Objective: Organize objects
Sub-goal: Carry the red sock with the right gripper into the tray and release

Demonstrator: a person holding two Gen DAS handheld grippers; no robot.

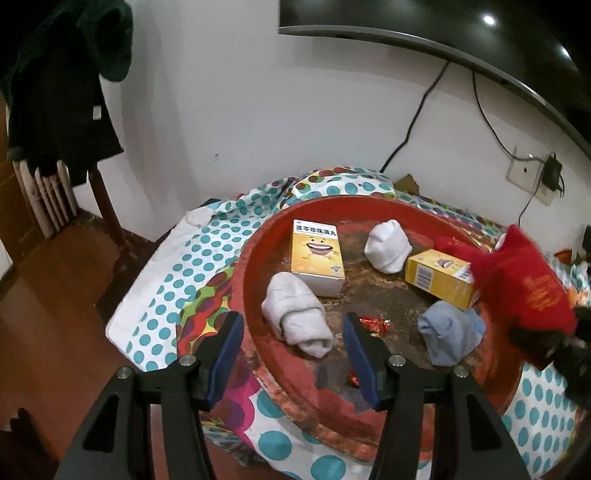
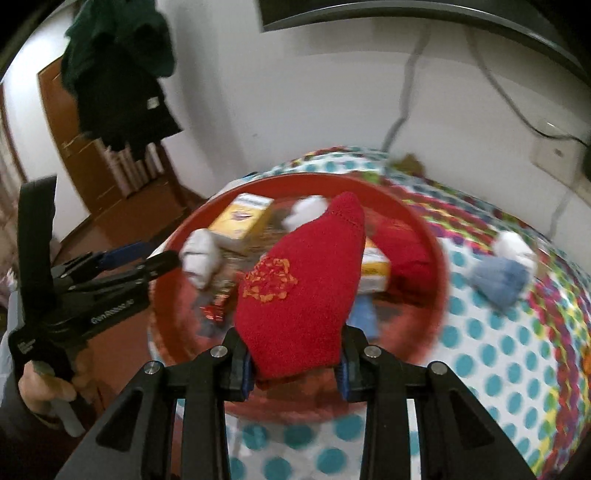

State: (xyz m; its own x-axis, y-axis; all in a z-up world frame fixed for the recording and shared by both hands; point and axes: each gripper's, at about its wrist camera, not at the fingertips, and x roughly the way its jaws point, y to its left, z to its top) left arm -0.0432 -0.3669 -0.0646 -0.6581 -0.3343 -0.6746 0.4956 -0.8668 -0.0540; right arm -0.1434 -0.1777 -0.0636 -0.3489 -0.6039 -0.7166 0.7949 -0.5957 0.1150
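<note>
A round red tray (image 1: 258,236) sits on a spotted cloth. In it are a rolled white sock (image 1: 295,317), an upright yellow box (image 1: 317,254), a white sock ball (image 1: 388,245), a lying yellow box (image 1: 439,277), a pale blue sock (image 1: 452,332) and a red sock (image 1: 454,245). My left gripper (image 1: 293,343) is open over the tray's near rim; the rolled white sock shows between its fingers, untouched. My right gripper (image 2: 295,369) is shut on a red embroidered sock (image 2: 295,288), held above the tray (image 2: 439,266). That held sock (image 1: 524,284) shows at the right of the left wrist view.
A blue sock (image 2: 498,280) and a white sock (image 2: 515,249) lie on the cloth right of the tray. A red foil wrapper (image 1: 373,325) is in the tray. Dark clothes (image 1: 66,85) hang at left over wooden floor. A screen (image 1: 443,26) and cables (image 1: 417,110) are on the wall.
</note>
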